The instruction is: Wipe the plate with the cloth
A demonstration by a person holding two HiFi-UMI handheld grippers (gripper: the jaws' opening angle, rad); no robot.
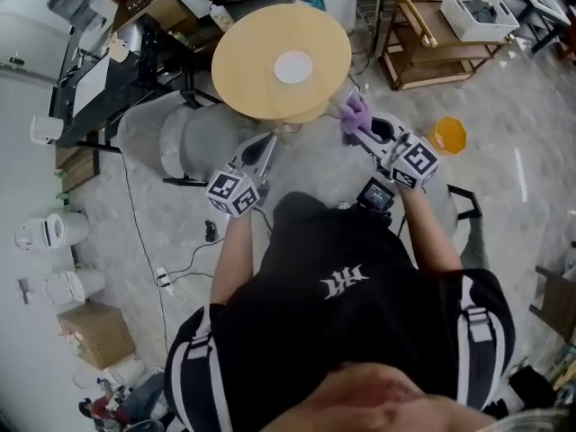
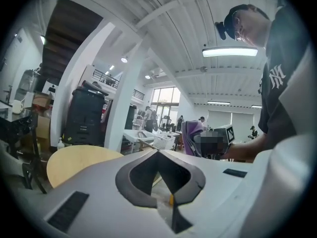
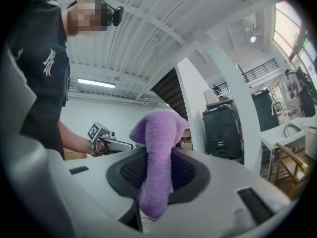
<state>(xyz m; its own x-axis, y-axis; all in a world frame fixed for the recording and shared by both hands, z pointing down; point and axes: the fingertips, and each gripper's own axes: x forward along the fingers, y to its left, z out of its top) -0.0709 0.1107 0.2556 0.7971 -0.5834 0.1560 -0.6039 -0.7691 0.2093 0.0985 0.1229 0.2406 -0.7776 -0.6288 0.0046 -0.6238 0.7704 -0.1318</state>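
Purple cloth (image 3: 161, 128) sits clamped in your right tongs (image 3: 157, 157); your left tongs (image 2: 158, 158) are pressed together, empty. Only the head view shows the white plate (image 1: 293, 67), mid-surface (image 1: 247, 70), at 11 o'clock from the cloth; your left gripper view catches just the surface's edge.

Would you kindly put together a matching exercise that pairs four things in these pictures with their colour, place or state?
Column one:
1. plate
2. cloth
3. left gripper
4. round table

Column two:
A. purple, clamped in the jaws of the right gripper
B. white, at the middle of the tabletop
C. light wood colour, in front of the person
D. jaws together, holding nothing

Pairs: 1-B, 2-A, 3-D, 4-C
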